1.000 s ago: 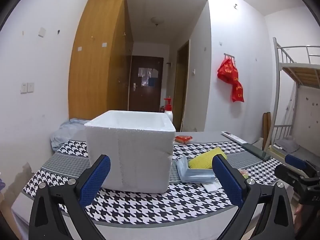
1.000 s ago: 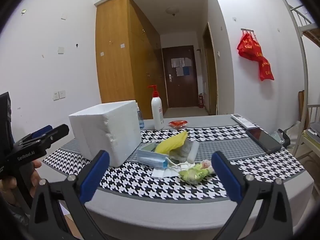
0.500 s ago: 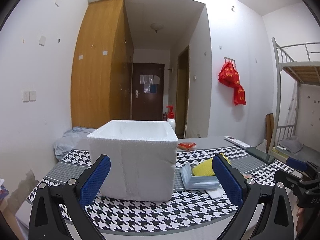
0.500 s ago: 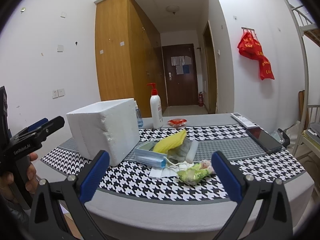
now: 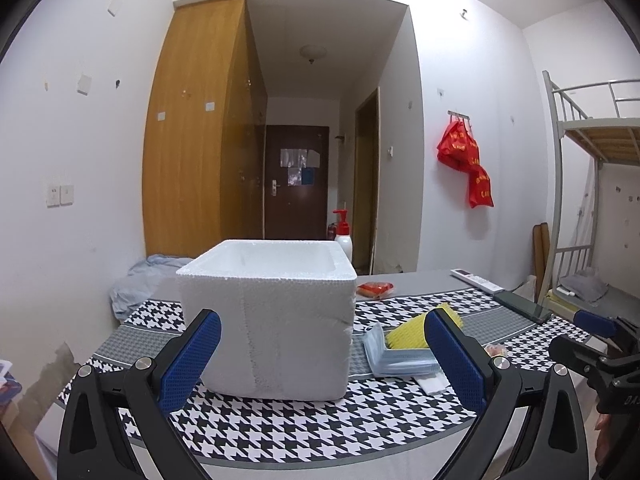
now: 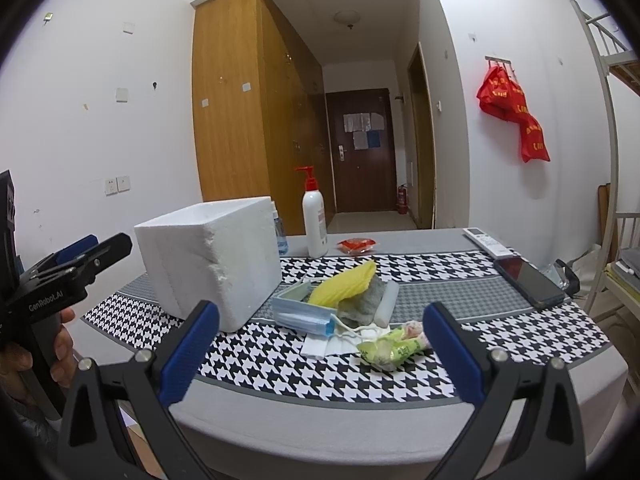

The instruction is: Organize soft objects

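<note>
Soft objects lie in a loose heap on the worktop [image 6: 400,412], straight ahead of the right gripper [image 6: 320,340] and between its fingers [image 6: 188,354] as that camera sees them: a yellow cloth [image 6: 344,282] draped over a grey one [image 6: 360,300], a stack of blue face masks [image 6: 304,316] beneath, and a green wrapped packet [image 6: 390,350] nearest the front edge; the heap sits just beside the white foam box [image 5: 272,316], which stands open-topped and, I judge, is where they are meant to go; the left gripper [image 5: 320,356] faces that box squarely, probably to steady it or to receive; both pairs of fingers are spread wide and hold nothing, and both hover short of the worktop's near edge; nothing has yet been lifted, I judge; there is open cloth in front of the heap for a low approach, though the phone [image 6: 528,280] and remote [image 6: 486,242] lie off past the right-hand finger, well apart from the heap, and the pump bottle [image 6: 314,224] stands beyond it, near the box.
</note>
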{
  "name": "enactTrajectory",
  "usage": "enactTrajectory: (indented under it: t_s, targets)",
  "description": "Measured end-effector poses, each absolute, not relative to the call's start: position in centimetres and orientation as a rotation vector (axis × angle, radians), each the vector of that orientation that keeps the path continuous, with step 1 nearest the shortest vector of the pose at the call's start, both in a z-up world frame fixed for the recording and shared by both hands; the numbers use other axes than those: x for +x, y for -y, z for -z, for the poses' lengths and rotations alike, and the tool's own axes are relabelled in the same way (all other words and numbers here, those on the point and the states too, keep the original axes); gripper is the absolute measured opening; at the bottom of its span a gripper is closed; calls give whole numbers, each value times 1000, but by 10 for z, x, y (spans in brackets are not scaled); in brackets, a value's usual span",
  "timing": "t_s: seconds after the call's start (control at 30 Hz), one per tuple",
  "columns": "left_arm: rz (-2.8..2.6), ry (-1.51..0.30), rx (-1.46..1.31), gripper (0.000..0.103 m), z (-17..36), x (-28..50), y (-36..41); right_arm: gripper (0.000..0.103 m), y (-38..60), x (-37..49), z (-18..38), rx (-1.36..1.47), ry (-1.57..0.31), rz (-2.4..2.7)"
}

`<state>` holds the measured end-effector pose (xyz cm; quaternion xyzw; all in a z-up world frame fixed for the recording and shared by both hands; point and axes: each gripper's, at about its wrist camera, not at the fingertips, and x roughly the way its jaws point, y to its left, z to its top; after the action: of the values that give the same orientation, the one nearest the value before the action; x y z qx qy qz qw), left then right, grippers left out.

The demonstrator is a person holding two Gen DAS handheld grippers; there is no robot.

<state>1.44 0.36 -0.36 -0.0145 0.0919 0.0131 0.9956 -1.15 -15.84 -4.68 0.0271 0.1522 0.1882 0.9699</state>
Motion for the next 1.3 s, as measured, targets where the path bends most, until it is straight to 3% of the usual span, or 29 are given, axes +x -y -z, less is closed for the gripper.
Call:
enactTrajectory:
  t_s: [1.3]
  targets:
    - [17, -229, -20, 102, 5, 18, 4, 103, 154, -14, 36, 52, -288, -376]
